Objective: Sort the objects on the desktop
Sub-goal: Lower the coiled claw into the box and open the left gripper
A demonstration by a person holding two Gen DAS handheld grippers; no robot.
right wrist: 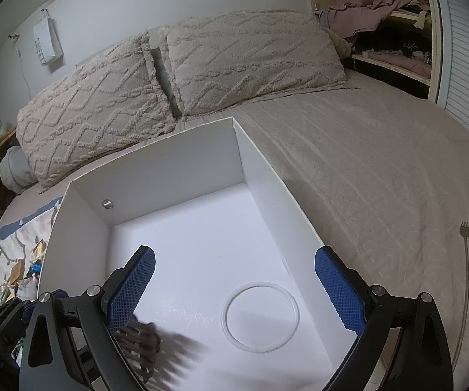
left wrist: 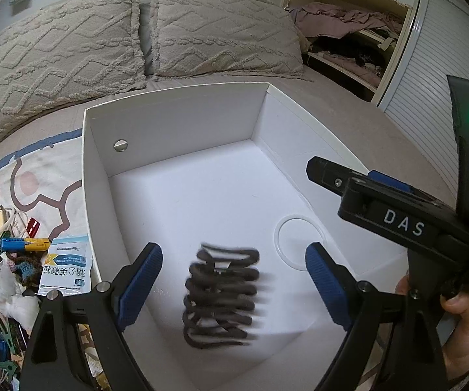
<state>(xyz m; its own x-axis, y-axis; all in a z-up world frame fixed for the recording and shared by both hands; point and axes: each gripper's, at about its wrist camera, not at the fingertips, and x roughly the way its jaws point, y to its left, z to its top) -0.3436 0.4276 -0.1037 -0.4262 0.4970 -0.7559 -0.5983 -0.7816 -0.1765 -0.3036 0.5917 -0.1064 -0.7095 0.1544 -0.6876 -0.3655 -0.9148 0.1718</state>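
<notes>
Both grippers, left [left wrist: 234, 280] and right [right wrist: 234, 293], hang with jaws apart and empty above a white box [left wrist: 175, 120] holding just a blurred dark coiled cord [left wrist: 221, 296] and clear ring [right wrist: 260, 314], while the clutter pile [left wrist: 16, 260] beside it apparently awaits sorting.

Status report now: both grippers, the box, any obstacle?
Left gripper open, dark hair claw clip blurred between its fingers. Right gripper open, empty. White box holds clear ring. Nothing blocking.
</notes>
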